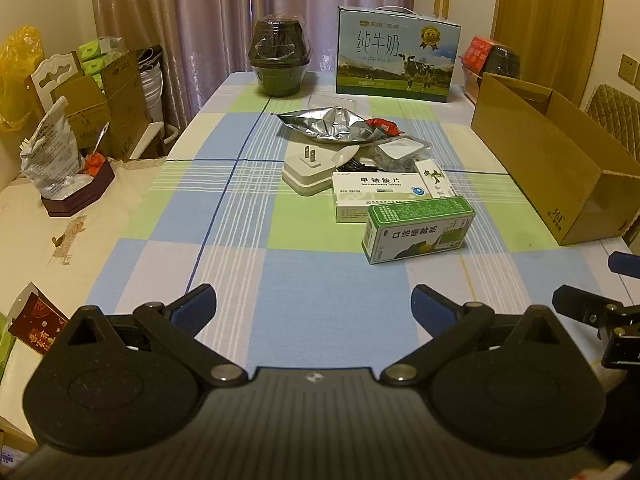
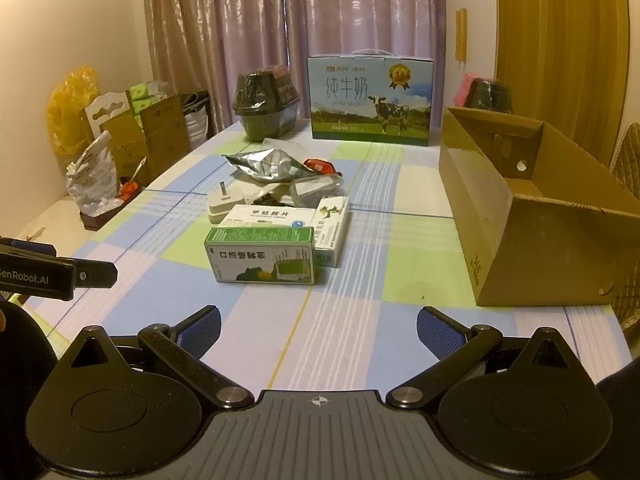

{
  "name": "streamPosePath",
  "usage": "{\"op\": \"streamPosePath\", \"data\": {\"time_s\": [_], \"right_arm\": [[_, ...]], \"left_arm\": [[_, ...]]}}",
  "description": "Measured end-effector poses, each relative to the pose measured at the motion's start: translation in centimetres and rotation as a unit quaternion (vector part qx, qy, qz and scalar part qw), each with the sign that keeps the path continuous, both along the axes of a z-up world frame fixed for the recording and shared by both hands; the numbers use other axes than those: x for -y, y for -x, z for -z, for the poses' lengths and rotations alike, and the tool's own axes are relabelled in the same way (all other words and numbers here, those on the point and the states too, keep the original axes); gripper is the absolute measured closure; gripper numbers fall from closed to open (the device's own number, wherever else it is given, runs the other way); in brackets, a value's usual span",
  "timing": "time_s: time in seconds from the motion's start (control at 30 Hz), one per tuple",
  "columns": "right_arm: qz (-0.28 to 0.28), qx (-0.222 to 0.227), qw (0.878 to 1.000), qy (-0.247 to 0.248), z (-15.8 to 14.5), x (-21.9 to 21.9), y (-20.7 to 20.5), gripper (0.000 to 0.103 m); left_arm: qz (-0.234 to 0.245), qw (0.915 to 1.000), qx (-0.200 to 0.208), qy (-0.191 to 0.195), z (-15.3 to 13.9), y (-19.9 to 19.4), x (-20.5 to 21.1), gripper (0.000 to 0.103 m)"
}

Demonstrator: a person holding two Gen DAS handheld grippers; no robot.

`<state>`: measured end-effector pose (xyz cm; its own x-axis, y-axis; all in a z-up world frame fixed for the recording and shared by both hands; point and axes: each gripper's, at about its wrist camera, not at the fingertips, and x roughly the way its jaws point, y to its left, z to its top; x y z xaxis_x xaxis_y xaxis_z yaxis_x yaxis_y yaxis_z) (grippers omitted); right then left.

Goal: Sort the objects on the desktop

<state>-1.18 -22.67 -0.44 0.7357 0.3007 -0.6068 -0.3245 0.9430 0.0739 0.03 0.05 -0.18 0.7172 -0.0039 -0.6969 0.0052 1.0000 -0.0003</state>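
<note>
A pile of small objects lies mid-table: a green medicine box (image 1: pixel 418 230) (image 2: pixel 260 255) nearest me, a white tablet box (image 1: pixel 376 194) (image 2: pixel 268 216), a slim white carton (image 2: pixel 331 230), a white plug adapter (image 1: pixel 306 168) (image 2: pixel 224 202), a crumpled silver foil bag (image 1: pixel 328 124) (image 2: pixel 262 164) and a red packet (image 2: pixel 319 166). An open cardboard box (image 1: pixel 560 168) (image 2: pixel 536 216) lies at the right. My left gripper (image 1: pixel 314 304) is open and empty, short of the pile. My right gripper (image 2: pixel 318 328) is open and empty too, between the pile and the cardboard box.
A milk carton case (image 1: pixel 396 56) (image 2: pixel 370 98) and a dark wrapped pot (image 1: pixel 278 58) (image 2: pixel 266 102) stand at the far edge. A side table at the left holds a bag and a small dark box (image 1: pixel 76 196). The checked tablecloth (image 1: pixel 280 280) covers the table.
</note>
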Motion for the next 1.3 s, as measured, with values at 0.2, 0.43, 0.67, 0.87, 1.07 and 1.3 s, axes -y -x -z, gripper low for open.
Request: {"op": "streamPosePath", "data": {"time_s": [0.2, 0.43, 0.67, 0.87, 1.07, 1.3], "right_arm": [[0.003, -0.002, 1.000, -0.001, 0.21, 0.02, -0.01, 0.002], [-0.001, -0.004, 1.000, 0.000, 0.18, 0.14, -0.10, 0.002], [-0.001, -0.006, 1.000, 0.001, 0.28, 0.15, -0.16, 0.002], [-0.001, -0.007, 1.000, 0.002, 0.59, 0.09, -0.02, 0.002], [-0.001, -0.009, 1.000, 0.003, 0.70, 0.06, -0.01, 0.002], [-0.001, -0.009, 1.000, 0.003, 0.71, 0.07, -0.01, 0.002]], "left_arm": [[-0.001, 1.0000, 0.000, 0.000, 0.00, 0.04, 0.07, 0.001], [-0.002, 1.0000, -0.003, 0.002, 0.16, -0.06, -0.01, 0.001], [-0.002, 1.0000, -0.003, 0.002, 0.15, -0.06, -0.04, 0.001], [-0.002, 1.0000, -0.003, 0.002, 0.20, -0.03, -0.04, 0.001], [-0.003, 1.0000, -0.003, 0.002, 0.22, -0.08, -0.05, 0.001], [-0.003, 1.0000, -0.004, 0.002, 0.23, -0.06, -0.07, 0.001]]}}
